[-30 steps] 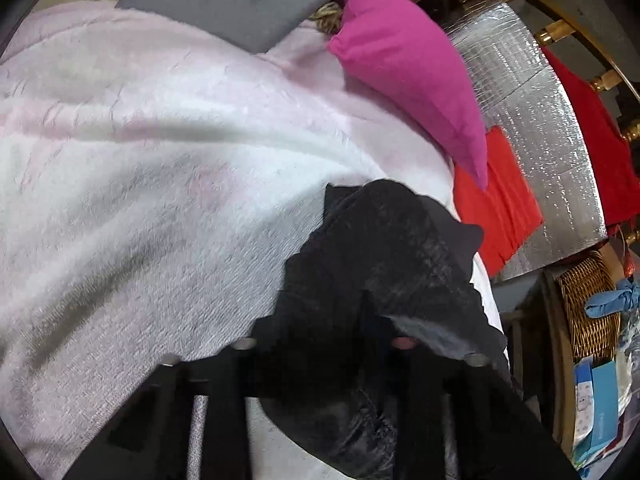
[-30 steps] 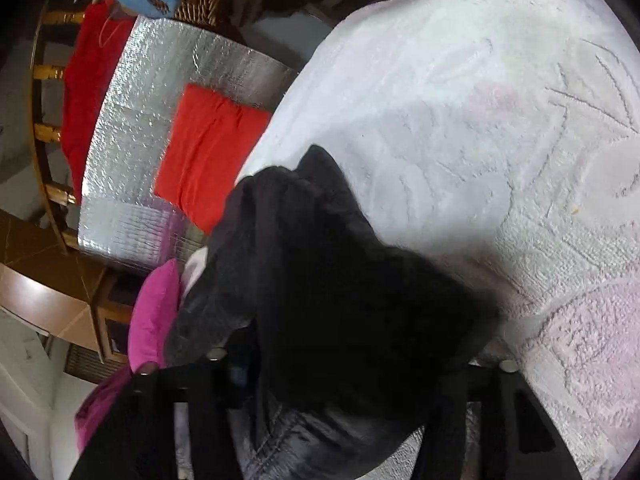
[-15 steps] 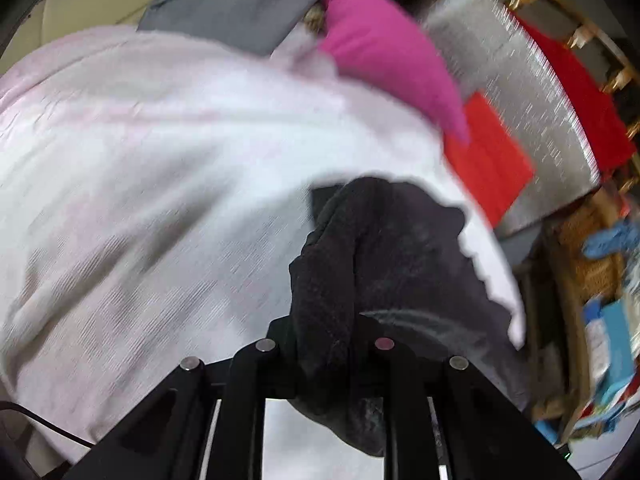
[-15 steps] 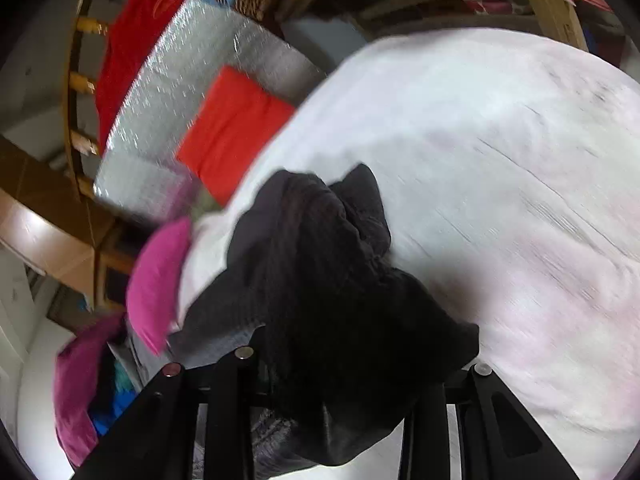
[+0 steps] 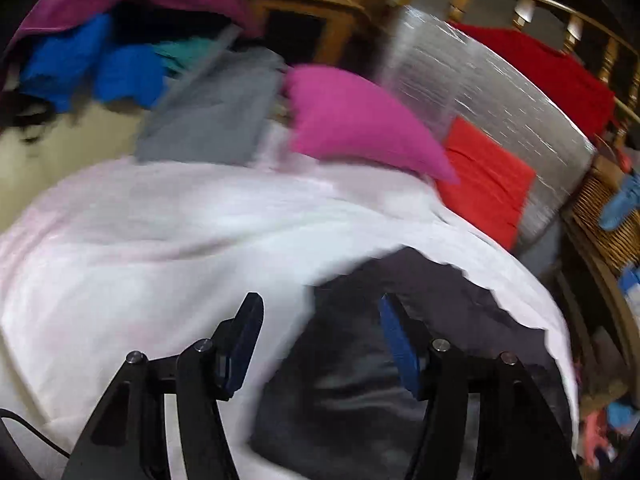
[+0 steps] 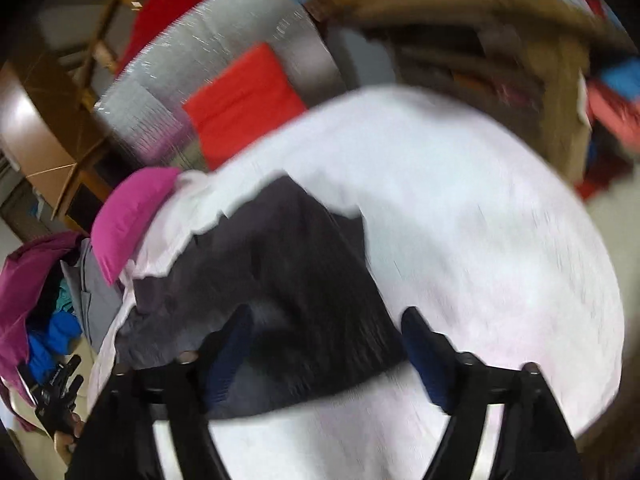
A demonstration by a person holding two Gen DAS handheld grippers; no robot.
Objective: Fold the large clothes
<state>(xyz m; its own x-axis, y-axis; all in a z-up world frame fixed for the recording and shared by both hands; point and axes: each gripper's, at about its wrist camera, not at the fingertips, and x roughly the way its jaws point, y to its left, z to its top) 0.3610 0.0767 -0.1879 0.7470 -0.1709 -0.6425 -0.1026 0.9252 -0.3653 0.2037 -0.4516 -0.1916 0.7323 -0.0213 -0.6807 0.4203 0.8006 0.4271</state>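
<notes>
- Left gripper (image 5: pixel 320 320): the 2 fingers stand well apart with nothing pinched between them. They've just been spreading, and the dark garment (image 5: pixel 400 360) that was in there is now lying loose below them, not touched by either blue pad as far as I can tell.
- Right gripper (image 6: pixel 326 340): same deal, jaws just went wide and are parted, with the dark garment (image 6: pixel 288 280) spread out under and between the fingers but not clamped. The left finger overlaps the cloth in the picture; can't say if it touches.
- The dark garment is a rumpled heap on the white blanket (image 5: pixel 160 240), close to the blanket's right edge in the left wrist view. In the right wrist view it sits toward the blanket's (image 6: pixel 480 220) left edge.
- Just past the far edge of the blanket there's a pink cushion (image 5: pixel 352 120) overlapping that edge, and a grey cloth (image 5: pixel 216 112) beside it on the left.
- Behind the cushion is a shiny silver mat (image 5: pixel 480 92) with a folded orange-red cloth (image 5: pixel 484 176) on it, near the blanket's far right corner.
- A darker red cloth (image 5: pixel 540 64) sits at the back of the mat by a wooden rail (image 5: pixel 520 0).
- Far left there's a pile of purple and blue clothes (image 5: pixel 100 60).
- A wicker basket (image 5: pixel 608 216) shows at the right edge.
- Everything's pretty motion-blurred, so fine detail is a no-go.
</notes>
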